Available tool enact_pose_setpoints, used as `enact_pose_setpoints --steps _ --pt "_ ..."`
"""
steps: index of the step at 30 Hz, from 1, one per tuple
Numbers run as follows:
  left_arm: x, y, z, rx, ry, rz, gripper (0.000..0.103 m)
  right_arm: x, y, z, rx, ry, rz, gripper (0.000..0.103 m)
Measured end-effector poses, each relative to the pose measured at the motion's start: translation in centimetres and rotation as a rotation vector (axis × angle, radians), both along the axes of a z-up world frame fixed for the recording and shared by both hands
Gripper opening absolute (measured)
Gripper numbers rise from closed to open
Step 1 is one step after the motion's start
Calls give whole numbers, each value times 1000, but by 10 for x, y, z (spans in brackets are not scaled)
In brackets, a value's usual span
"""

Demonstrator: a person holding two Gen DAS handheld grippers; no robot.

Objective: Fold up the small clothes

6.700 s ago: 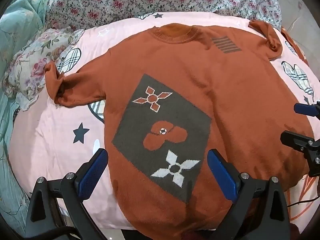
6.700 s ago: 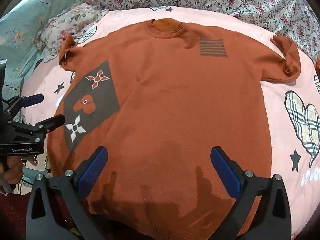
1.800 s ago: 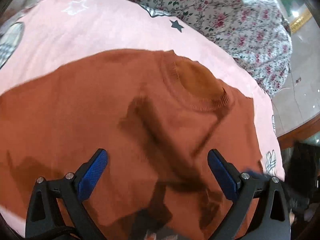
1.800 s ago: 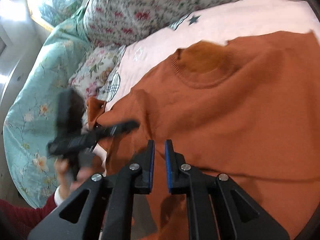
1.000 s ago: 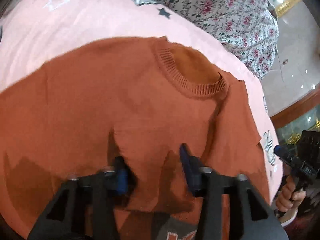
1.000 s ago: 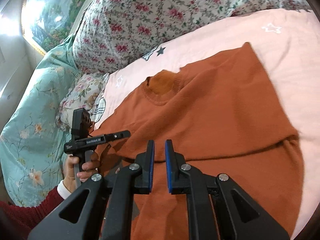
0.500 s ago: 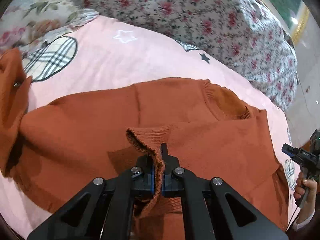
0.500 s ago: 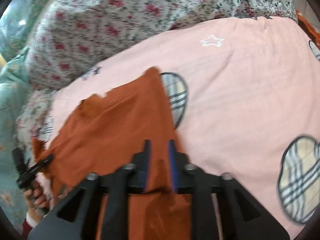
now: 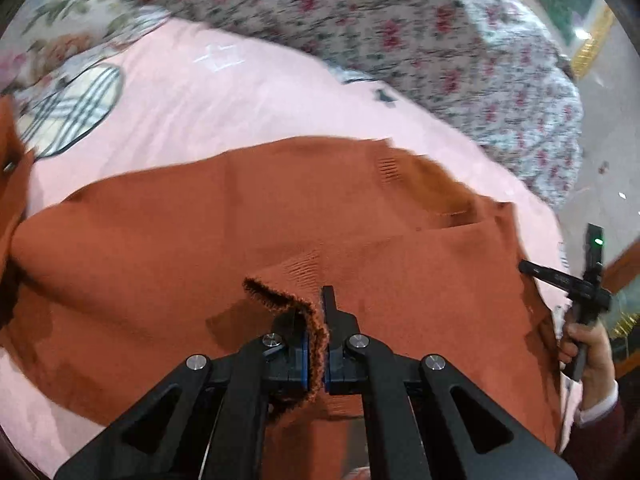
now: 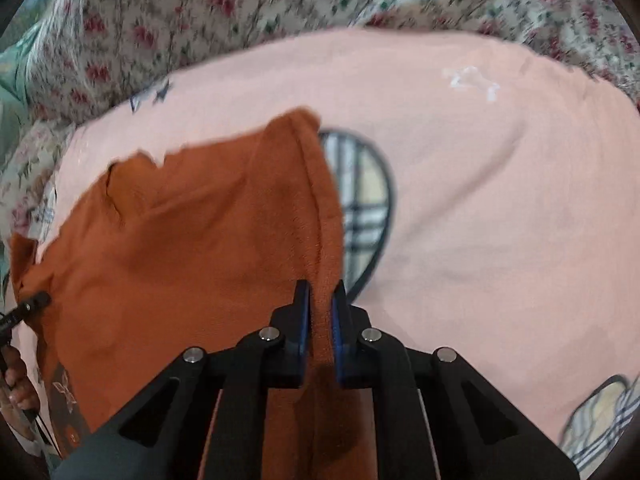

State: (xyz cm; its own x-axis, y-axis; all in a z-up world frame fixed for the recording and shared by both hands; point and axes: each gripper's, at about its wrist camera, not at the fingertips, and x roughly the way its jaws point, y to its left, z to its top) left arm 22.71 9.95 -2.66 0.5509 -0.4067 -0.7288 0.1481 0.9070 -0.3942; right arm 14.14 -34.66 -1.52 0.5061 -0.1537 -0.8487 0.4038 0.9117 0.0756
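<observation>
A rust-orange knit sweater (image 9: 168, 240) lies partly folded on a pink bedsheet (image 9: 208, 112). My left gripper (image 9: 316, 320) is shut on a ribbed edge of the sweater and holds it lifted over the body of the garment. My right gripper (image 10: 320, 304) is shut on a folded edge of the sweater (image 10: 192, 248), with the fold running away from the fingers. The right gripper also shows in the left wrist view (image 9: 576, 284), held in a hand at the far right. The sweater's dark patterned panel (image 10: 66, 412) peeks out at lower left.
A floral quilt (image 9: 420, 32) lies bunched behind the sheet, and it also shows in the right wrist view (image 10: 200, 12). Plaid heart prints (image 10: 360, 208) mark the pink sheet (image 10: 500, 200). A loose orange sleeve (image 9: 12, 168) lies at the left edge.
Both grippers have carried their sweater edges a little farther across the bed. The views are motion-blurred. Both stay shut on the fabric.
</observation>
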Motion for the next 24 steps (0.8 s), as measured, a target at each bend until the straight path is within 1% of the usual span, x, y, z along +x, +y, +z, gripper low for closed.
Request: enact_pose_setpoints --steps 1,2,3,4,5,6,7,8,10,11,12,13,14,15,16,17,18,20,22,23,24 --pt "0 -6 2 -11 -7 -20 3 -3 -9 4 -6 -11 -15 9" --pt "1 -12 2 -6 -12 -35 3 -6 -17 6 -5 -17 -37 4" --pt "3 -17 0 9 -10 -37 3 -10 -28 7 -26 -14 -82 0" --pt "5 -20 -4 24 0 -36 3 -13 -38 7 -42 -8 -124 0" --pt "7 -22 -10 31 20 -32 3 -18 -50 5 -13 -8 -158 0" --pt "8 -21 -16 29 36 -28 3 -22 -55 4 21 -13 -167 1" --pt "8 -20 -20 27 47 -23 3 -25 -53 7 52 -32 -160 1" --pt "7 -18 -23 22 53 -18 3 -27 -47 11 55 -45 -144 2" --pt "5 -14 -27 13 60 -10 3 -21 -23 17 36 -54 -71 18" --pt "4 -13 -28 9 64 -7 3 -18 -12 17 26 -50 -38 48" --pt "4 -12 -28 8 66 -8 3 -12 -4 16 4 -36 -20 74" --pt "4 -12 -28 11 65 -9 3 -7 3 13 -34 -21 -13 77" --pt "3 -12 -28 20 62 -12 3 -4 7 10 -71 -11 -12 76" --pt "3 -13 -27 30 61 -14 3 1 10 4 -106 25 -15 57" --pt "4 -14 -25 46 61 -13 3 6 9 -2 -100 56 -10 31" --pt "4 -14 -21 67 55 -10 3 7 9 -4 -72 56 -4 15" --pt "3 -14 -16 83 37 -8 3 7 7 -1 -63 45 -9 14" --pt "1 -14 -12 120 5 -7 3 4 1 8 -82 27 -28 14" --pt "6 -16 -24 168 45 -9 4 -1 -9 4 -65 23 -57 14" --pt "7 -15 -32 177 62 -9 4 -2 -14 2 -40 15 -67 14" --pt "6 -15 -33 173 61 -6 4 -3 -18 3 -20 1 -77 14"
